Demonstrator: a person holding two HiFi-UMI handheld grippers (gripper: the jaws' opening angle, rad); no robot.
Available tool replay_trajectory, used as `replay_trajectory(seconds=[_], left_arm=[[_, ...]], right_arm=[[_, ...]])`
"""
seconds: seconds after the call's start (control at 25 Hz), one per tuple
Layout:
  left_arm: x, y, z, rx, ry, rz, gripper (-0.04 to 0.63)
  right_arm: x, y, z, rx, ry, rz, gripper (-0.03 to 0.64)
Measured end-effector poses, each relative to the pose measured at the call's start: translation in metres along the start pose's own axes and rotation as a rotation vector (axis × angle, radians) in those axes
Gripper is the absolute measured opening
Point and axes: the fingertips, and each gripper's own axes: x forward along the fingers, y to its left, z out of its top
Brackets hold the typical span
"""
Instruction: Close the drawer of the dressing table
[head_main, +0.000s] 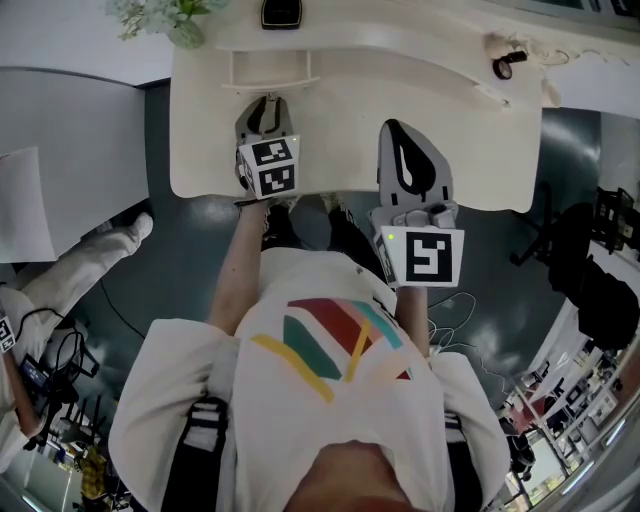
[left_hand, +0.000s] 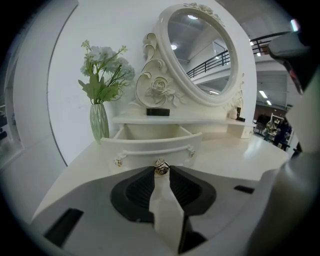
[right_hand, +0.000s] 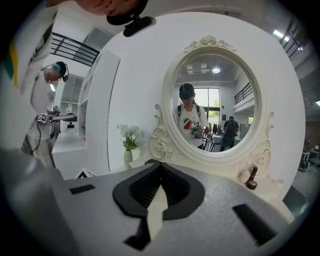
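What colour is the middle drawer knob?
Gold knob on the cream-white drawer; clearest in left gripper view.

White T-shirt (head_main: 300, 420), coloured stripes (head_main: 330, 340), perhaps black straps (head_main: 205, 430)

no legible words, numbers or brands anywhere (only square coded markers (head_main: 432, 257), unreadable)

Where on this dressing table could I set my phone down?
The widest bare patch is the tabletop right of the open drawer, up to the small bottle. A narrower strip lies left of the drawer, before the vase. The drawer front is crowded: the left gripper holds its knob.
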Motion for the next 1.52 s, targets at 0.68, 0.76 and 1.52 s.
replay_trajectory(seconds=[0.68, 0.76, 1.52], left_arm=[[-0.001, 0.001, 0.000, -0.006, -0.004, 0.004, 0.087], [0.000, 0.001, 0.001, -0.010, -0.005, 0.007, 0.087], [-0.003, 0.001, 0.010, 0.018, -0.009, 0.008, 0.087]], right_arm=[[0.003, 0.006, 0.007, -0.010, -0.013, 0.037, 0.000], [0.004, 0.006, 0.006, -0.010, -0.010, 0.042, 0.000], [0.002, 0.006, 0.007, -0.014, -0.013, 0.043, 0.000]])
